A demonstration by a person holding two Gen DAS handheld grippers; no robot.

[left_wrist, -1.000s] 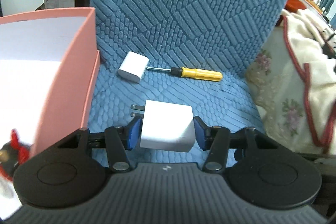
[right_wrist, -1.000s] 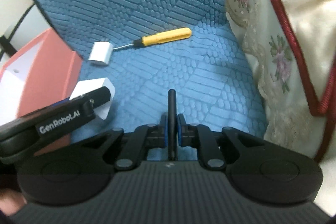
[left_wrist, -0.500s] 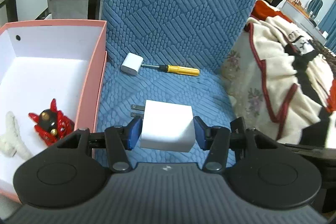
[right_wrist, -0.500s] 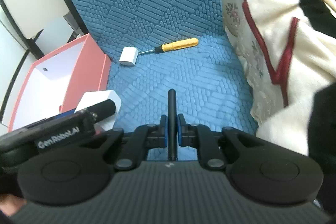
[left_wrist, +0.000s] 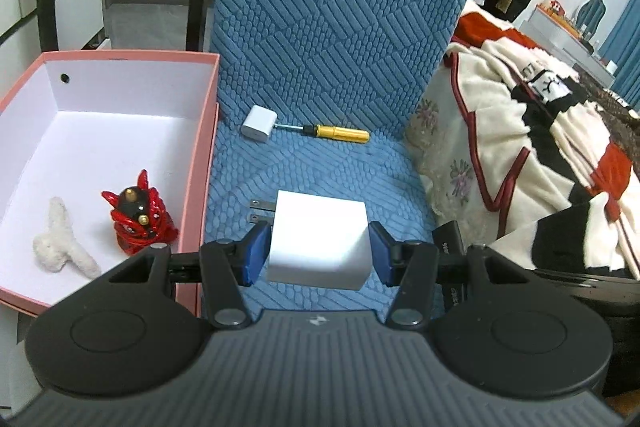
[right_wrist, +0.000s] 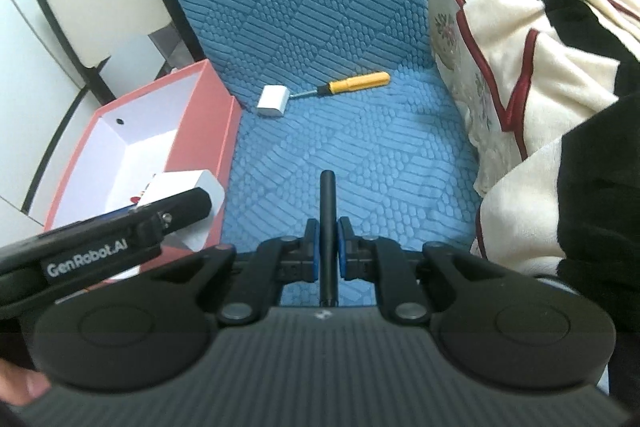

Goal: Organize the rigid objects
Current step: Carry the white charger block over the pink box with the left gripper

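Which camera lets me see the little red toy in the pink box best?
The left wrist view. There the red toy stands in full sight on the white floor of the pink box, beside a fuzzy white thing. In the right wrist view only a tiny red sliver peeks out behind the left tool.

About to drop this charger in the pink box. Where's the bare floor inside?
The pink box is bare across its back half, from the holed rear wall forward. The front is crowded: red figurine by the right wall, white fuzzy piece to its left. The left claw holds the white charger outside.
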